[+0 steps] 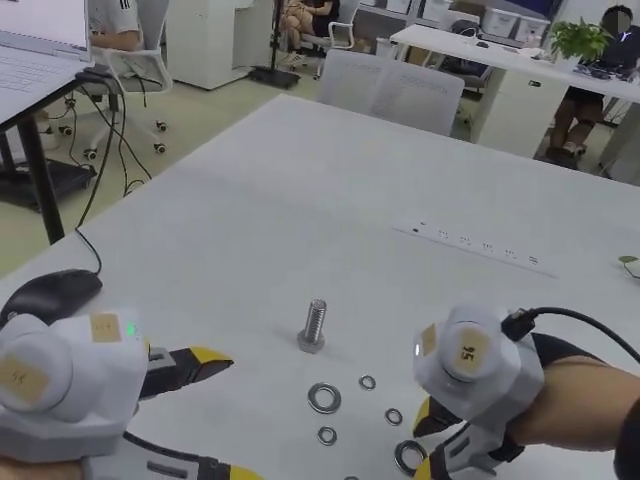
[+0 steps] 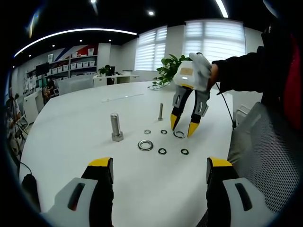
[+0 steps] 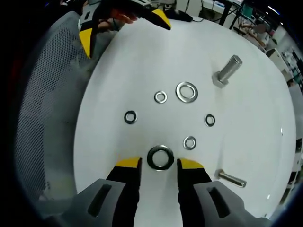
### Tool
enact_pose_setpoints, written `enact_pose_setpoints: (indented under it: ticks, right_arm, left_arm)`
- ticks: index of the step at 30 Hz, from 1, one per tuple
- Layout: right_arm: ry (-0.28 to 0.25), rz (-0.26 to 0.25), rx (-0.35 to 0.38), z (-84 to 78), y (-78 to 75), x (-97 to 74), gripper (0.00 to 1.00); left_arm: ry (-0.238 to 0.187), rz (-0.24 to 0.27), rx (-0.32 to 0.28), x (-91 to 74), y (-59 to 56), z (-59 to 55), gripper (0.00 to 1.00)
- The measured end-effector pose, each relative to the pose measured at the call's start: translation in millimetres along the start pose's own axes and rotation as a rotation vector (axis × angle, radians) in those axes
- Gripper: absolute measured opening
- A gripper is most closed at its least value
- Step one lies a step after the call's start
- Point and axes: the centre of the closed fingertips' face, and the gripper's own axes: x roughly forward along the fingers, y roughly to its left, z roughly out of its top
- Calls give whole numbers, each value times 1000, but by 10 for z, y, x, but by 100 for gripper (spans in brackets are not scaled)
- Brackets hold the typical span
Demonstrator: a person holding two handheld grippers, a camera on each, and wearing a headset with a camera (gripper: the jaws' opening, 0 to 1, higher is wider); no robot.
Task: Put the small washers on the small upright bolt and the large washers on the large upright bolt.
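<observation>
Since large bolt [image 3: 227, 71] and small bolt [image 3: 231, 178] stand bare, nothing is done: six washers [image 3: 187, 91] lie loose. Right gripper [image 2: 183, 130], half-open, straddles the six-o'clock washer [image 3: 160, 157]; left gripper [image 2: 159, 163] wide, empty.

Black mouse [image 1: 50, 293] — corded, laptop [image 1: 30, 55], potted plant [image 1: 578, 38]

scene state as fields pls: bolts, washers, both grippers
table: white table
large bolt: large silver hex-head bolt, upright, no washers on it
small bolt: small thin silver bolt, upright, no washers on it
washers: two large steel washers, four small steel washers, all flat on table
left gripper: open, holding nothing
right gripper: open, jaws straddle the darker large washer
</observation>
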Motion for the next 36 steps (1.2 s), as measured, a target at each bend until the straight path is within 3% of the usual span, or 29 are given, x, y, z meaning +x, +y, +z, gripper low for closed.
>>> enact_pose_setpoints:
  ticks: [36]
  right_arm:
    - [39, -1, 36, 14, 29, -4, 24]
  left_arm:
    - [-13, 0, -14, -4, -30, 3, 79]
